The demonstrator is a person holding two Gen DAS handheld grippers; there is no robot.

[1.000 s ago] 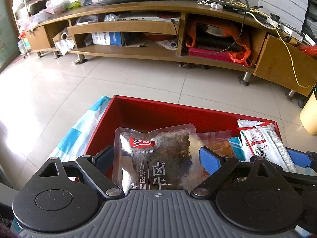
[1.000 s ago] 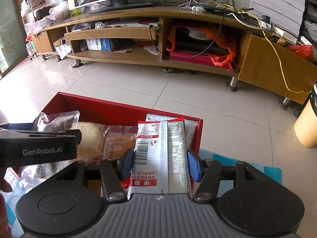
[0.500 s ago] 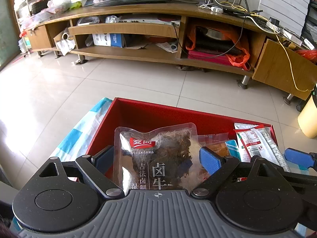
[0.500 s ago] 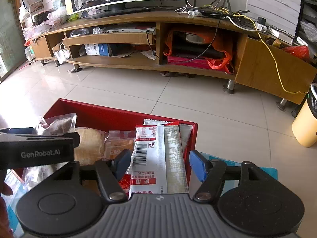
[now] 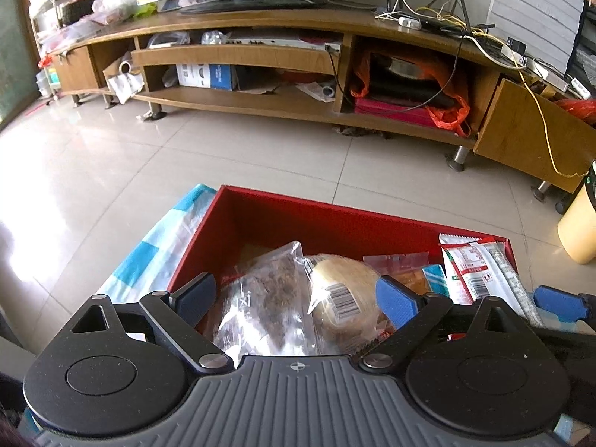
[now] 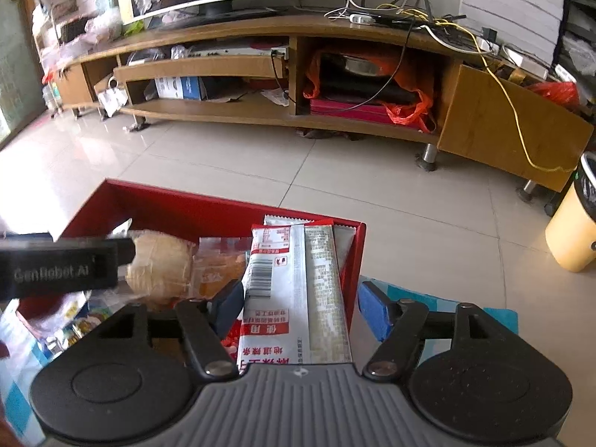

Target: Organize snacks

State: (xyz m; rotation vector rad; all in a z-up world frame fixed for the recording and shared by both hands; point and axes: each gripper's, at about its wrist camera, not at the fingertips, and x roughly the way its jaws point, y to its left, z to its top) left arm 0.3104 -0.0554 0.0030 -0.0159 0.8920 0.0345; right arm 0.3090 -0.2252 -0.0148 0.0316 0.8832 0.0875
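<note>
We found our left gripper (image 5: 296,294) wide open above the red box (image 5: 335,223), its clear meat pouch (image 5: 266,298) lying loose inside beside a barcoded bun (image 5: 341,294). Our right gripper (image 6: 298,307) had just been opening; the red-and-white barcoded packet (image 6: 298,283) stood between its parted pads. "GenRobot.AI" marked the left gripper's side.

Both cams ride the wrists, looking forward and steeply down along the fingers, close over the open red cardboard box (image 5: 327,223) (image 6: 208,205). Left cam sits over the box's left half, right cam over its right end. Shared: box interior, beige tiled floor (image 5: 260,156) (image 6: 335,171), long wooden TV cabinet (image 5: 260,56) (image 6: 231,67) opposite.
</note>
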